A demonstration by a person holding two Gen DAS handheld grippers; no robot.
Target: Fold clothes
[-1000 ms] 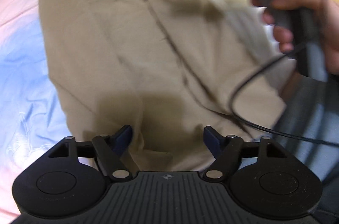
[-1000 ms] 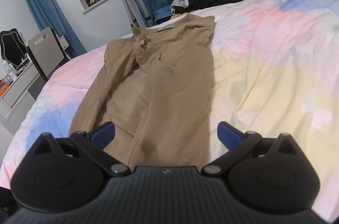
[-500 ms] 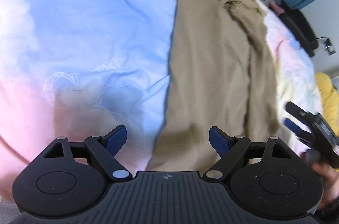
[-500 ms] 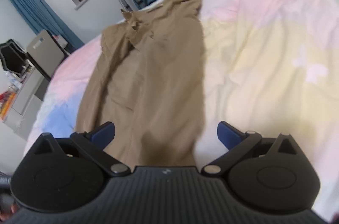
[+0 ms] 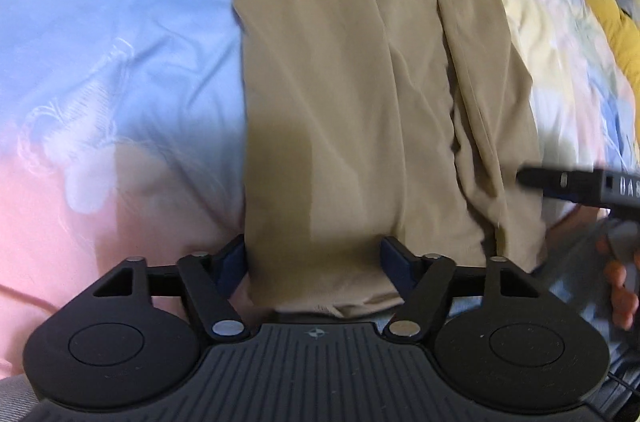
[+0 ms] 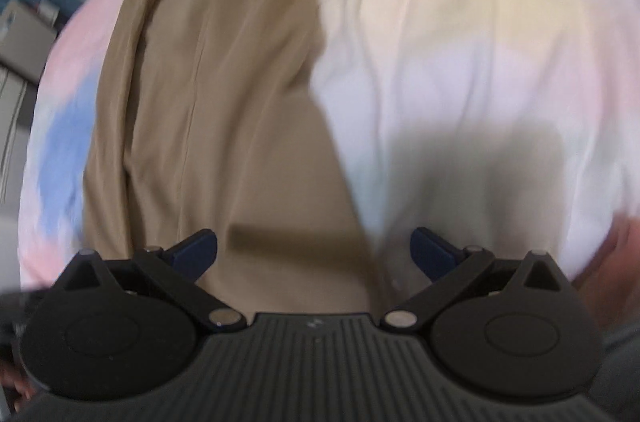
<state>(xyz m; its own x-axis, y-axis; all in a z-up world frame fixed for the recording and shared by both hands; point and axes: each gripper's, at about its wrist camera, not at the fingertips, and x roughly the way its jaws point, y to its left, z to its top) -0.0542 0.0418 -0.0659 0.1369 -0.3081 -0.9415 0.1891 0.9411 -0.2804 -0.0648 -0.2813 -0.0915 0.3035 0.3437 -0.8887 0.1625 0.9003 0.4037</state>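
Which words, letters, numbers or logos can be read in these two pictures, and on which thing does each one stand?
Pale letters, perhaps "DAS", cut off and blurred: on the right gripper, seen from the left wrist.
Small embossed emblem, no readable letters: on the left gripper body.
Small mark on the right gripper's body in its own view: too blurred.
Tan garment, bedsheet: no text.

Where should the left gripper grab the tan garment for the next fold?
Probably the near hem of the tan garment, at its left corner, coming from above. It lies flat and lengthwise on the bedsheet, and that edge sits between the left gripper fingers, which have just been closing but are not yet pressing.
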